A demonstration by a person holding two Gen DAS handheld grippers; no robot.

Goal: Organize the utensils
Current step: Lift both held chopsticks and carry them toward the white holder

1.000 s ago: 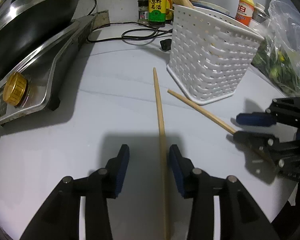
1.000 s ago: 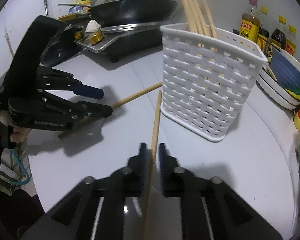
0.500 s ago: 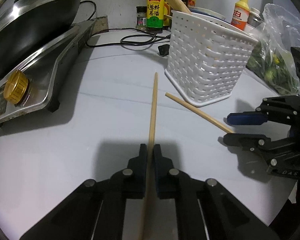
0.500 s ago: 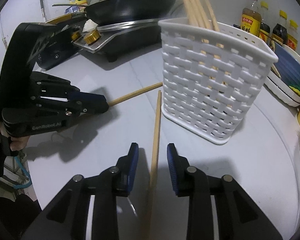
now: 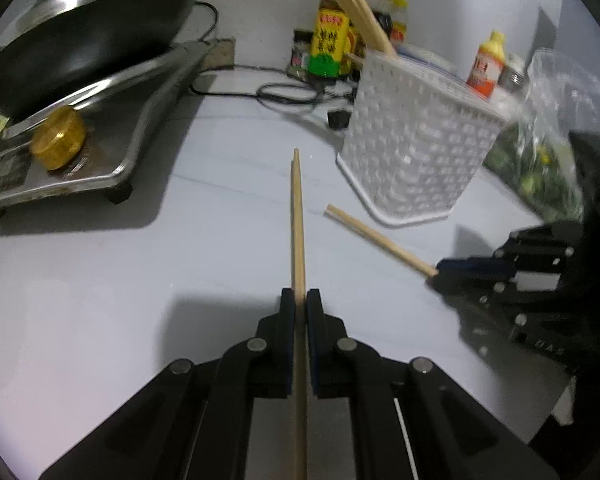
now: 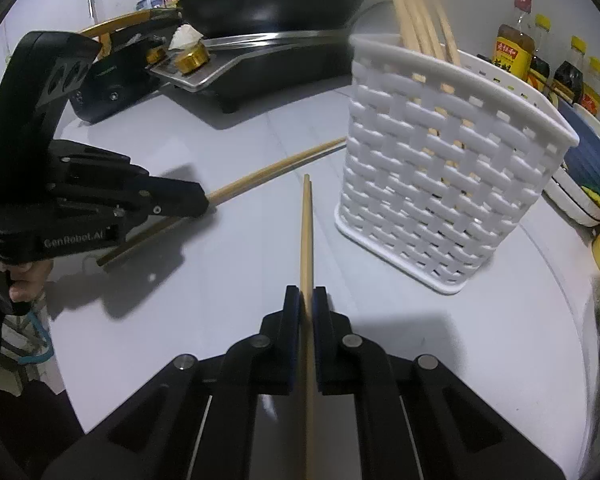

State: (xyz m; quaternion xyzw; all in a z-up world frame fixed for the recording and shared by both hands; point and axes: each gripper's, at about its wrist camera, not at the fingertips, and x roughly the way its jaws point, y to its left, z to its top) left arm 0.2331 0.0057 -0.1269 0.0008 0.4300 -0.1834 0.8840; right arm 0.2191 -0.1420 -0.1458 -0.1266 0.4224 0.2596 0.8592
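**Both hand-held grippers clamped on chopsticks beside the basket**

The left black two-finger gripper (image 5: pixel 300 300) has its jaws closed on a long pale wooden chopstick (image 5: pixel 298 220). The stick runs between the pads and projects straight forward above the grey-white countertop (image 5: pixel 100 280); its tip points toward the space between the stove and the basket.

The right black two-finger gripper (image 6: pixel 307 300) is likewise clamped on a second pale wooden chopstick (image 6: pixel 307 232), which extends forward and ends just beside the lower left corner of the white woven-pattern plastic basket (image 6: pixel 440 184).

The basket stands upright on the countertop and holds several wooden chopsticks (image 6: pixel 416 12) leaning out over its rim.

A stainless-steel tabletop stove (image 5: pixel 100 128) carrying a black wok with a metal lid (image 5: pixel 80 36) stands to the left in the left wrist view. Sauce bottles (image 6: pixel 514 48) line the wall behind the basket. A clear bag of green vegetables (image 5: pixel 548 152) lies near the basket.
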